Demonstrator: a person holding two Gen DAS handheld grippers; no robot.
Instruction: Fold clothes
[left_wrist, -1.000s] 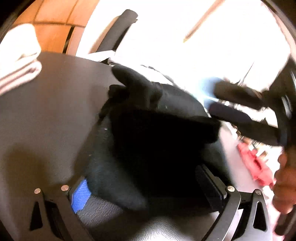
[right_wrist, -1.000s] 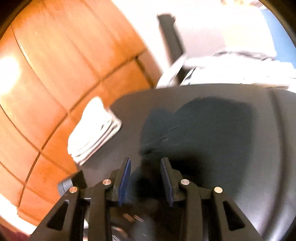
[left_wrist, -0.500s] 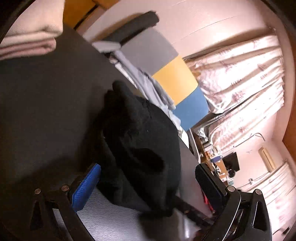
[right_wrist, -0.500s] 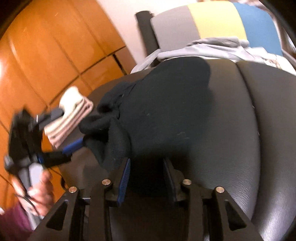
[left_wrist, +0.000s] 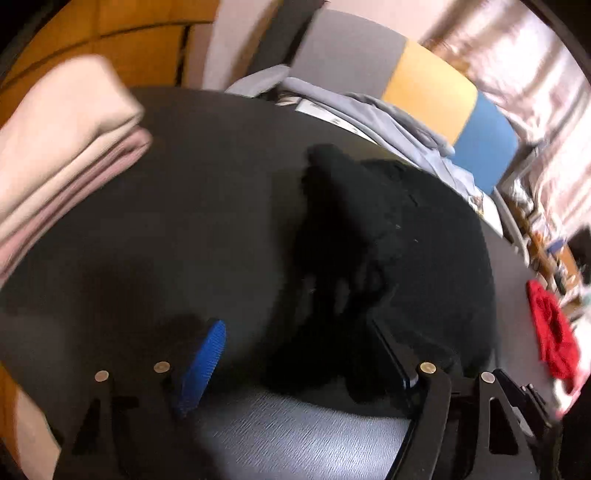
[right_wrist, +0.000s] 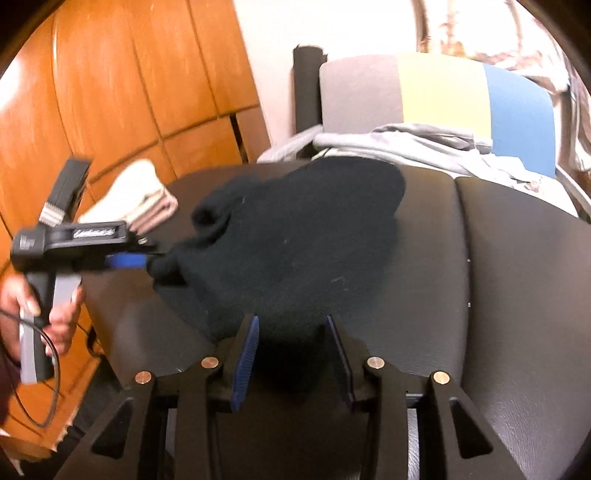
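A black garment (left_wrist: 406, 258) (right_wrist: 295, 240) lies crumpled on a black leather surface (left_wrist: 184, 221) (right_wrist: 517, 277). My left gripper (left_wrist: 295, 325) straddles its near edge and its jaws are closing. The blue left pad (left_wrist: 207, 362) is clear of the cloth, which drapes over the right finger. In the right wrist view the left gripper (right_wrist: 155, 260) sits at the garment's left corner, held by a person's hand (right_wrist: 55, 314). My right gripper (right_wrist: 291, 321) is at the garment's near edge. Black cloth fills the gap between its pads.
A folded stack of pale and pink clothes (left_wrist: 66, 155) (right_wrist: 140, 199) sits at the surface's far left. A grey garment (left_wrist: 369, 110) (right_wrist: 406, 144) lies on a grey, yellow and blue chair (right_wrist: 443, 88) behind. Red cloth (left_wrist: 554, 332) lies to the right. A wooden panel wall (right_wrist: 110, 92) stands left.
The garment's raised hump has sunk flat onto the surface. My left gripper has lifted and drawn back, its jaws narrower. The right gripper has come down, and the left gripper has entered its view.
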